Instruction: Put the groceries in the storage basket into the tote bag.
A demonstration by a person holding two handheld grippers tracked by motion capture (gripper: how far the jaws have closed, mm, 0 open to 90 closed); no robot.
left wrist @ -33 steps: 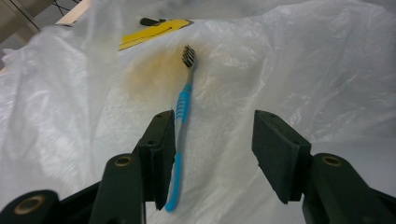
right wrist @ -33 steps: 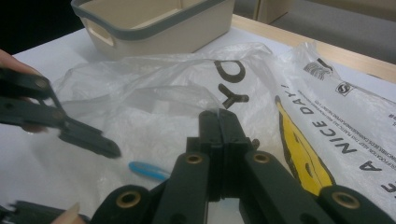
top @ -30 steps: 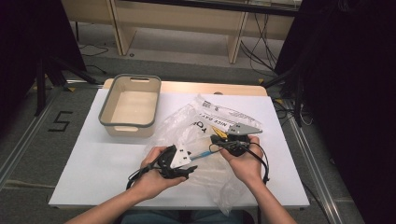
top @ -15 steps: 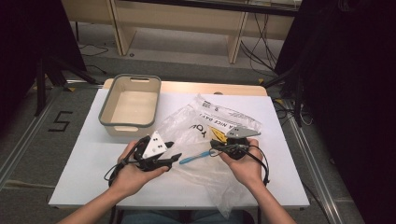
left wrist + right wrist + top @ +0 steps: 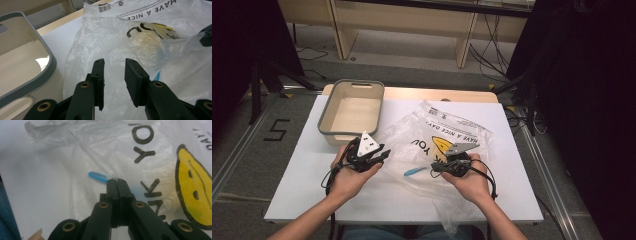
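In the right gripper view the right gripper (image 5: 116, 182) is seen pinched on the plastic bag (image 5: 140, 152), while the left gripper (image 5: 114, 65) is held parted above the white table (image 5: 302, 175).

Black grippers, brass-ringed jaws

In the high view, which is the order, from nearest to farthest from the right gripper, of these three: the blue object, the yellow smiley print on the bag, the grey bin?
From the right gripper:
1. Blue object, just beside the tips, toward the left hand.
2. Yellow smiley print, a little beyond the gripper, on the plastic bag.
3. Grey bin, far off at the table's back left.
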